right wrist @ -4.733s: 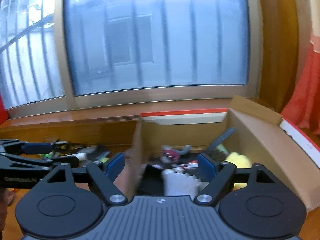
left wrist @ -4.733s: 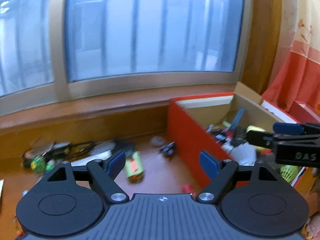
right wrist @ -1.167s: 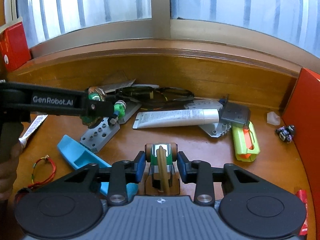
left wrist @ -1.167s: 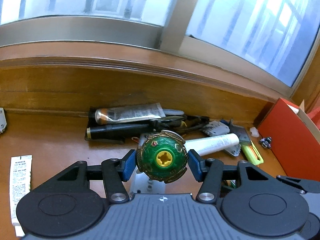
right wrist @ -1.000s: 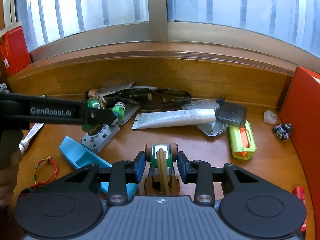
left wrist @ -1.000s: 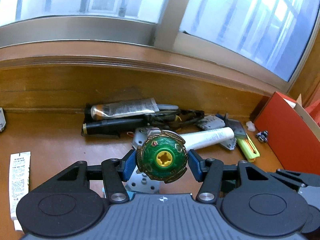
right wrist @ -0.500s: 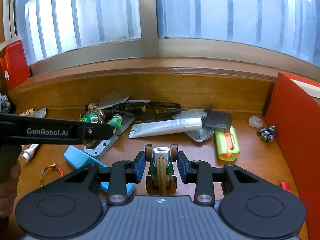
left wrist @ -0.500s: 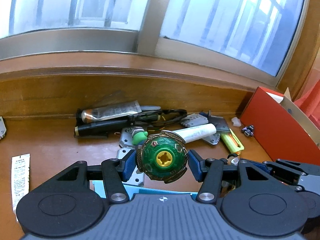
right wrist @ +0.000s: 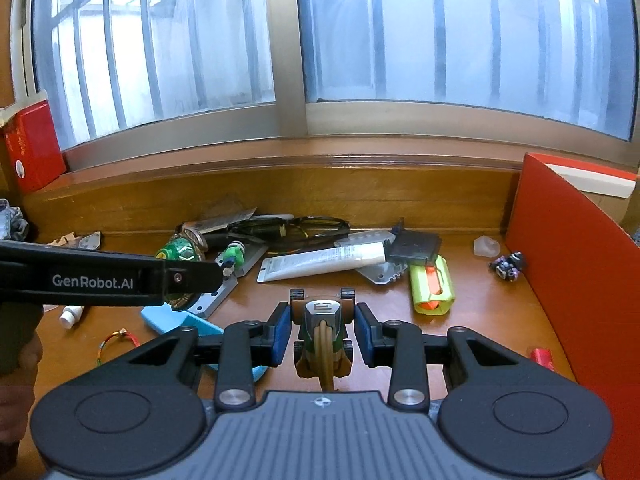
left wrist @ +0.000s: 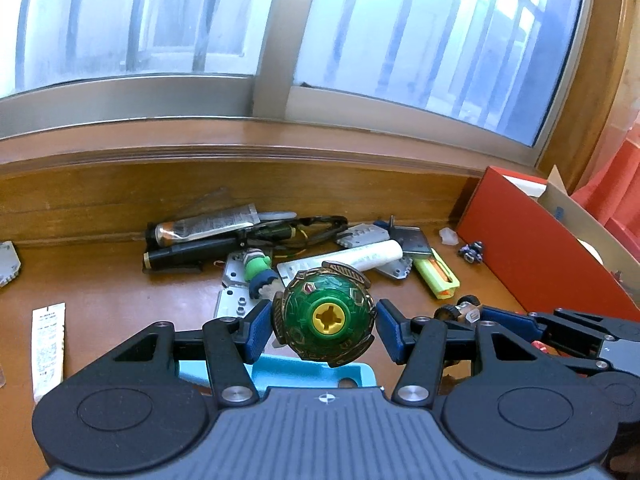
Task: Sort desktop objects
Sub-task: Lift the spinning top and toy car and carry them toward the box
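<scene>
— What was shown in the left wrist view?
— A green spinning top was clamped in the left hand-held gripper, raised above the bench.

— And the right wrist view?
— A toy car was pinched by the right hand-held gripper; a white tube, a yellow toy blaster and more were left unsorted beside the red box.
</scene>
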The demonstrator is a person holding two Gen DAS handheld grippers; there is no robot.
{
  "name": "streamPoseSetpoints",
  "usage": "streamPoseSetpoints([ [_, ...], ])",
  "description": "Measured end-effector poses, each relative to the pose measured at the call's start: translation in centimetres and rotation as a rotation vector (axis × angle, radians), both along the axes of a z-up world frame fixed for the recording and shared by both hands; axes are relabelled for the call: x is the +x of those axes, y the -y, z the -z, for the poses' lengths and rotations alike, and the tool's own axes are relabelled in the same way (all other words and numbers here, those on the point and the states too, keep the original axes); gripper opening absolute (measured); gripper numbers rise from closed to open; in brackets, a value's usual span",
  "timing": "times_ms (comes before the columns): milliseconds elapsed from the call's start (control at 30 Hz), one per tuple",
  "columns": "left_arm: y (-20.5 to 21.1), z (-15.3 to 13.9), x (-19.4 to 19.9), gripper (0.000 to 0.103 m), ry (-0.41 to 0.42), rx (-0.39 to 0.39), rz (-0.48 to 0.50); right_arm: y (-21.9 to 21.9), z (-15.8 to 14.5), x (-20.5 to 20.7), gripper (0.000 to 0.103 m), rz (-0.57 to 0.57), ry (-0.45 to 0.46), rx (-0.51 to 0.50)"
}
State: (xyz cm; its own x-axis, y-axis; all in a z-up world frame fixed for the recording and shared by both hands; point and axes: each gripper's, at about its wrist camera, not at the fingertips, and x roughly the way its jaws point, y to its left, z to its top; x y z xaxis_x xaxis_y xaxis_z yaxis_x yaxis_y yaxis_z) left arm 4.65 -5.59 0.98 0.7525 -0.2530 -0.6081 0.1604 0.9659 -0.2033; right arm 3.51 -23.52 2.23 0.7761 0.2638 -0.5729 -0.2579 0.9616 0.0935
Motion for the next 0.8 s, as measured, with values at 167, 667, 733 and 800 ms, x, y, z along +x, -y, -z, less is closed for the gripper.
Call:
streamPoseSetpoints([
  [167, 0.4, -0.4, -1.1, 0.056, 0.006, 0.002, -0.003, 0.4, -0.2, -0.9, 0.036, -0.007, 0.005, 0.001],
  [667, 3.1, -0.7, -2.1, 0.056, -0.005, -0.018, 0.005, 3.3, -1.8, -2.9, 0.036, -0.010, 0.027, -0.017],
  [733, 3.7, -0.6, -2.1, 0.056, -0.010, -0.023, 0.008, 4.0, -2.0, -3.0, 0.036, -0.005, 0.027, -0.020],
  [800, 4.3, -0.6, -2.1, 0.056, -0.011, -0.029, 0.009, 4.7, -2.3, -3.1, 0.036, -0.006, 0.028, -0.024],
])
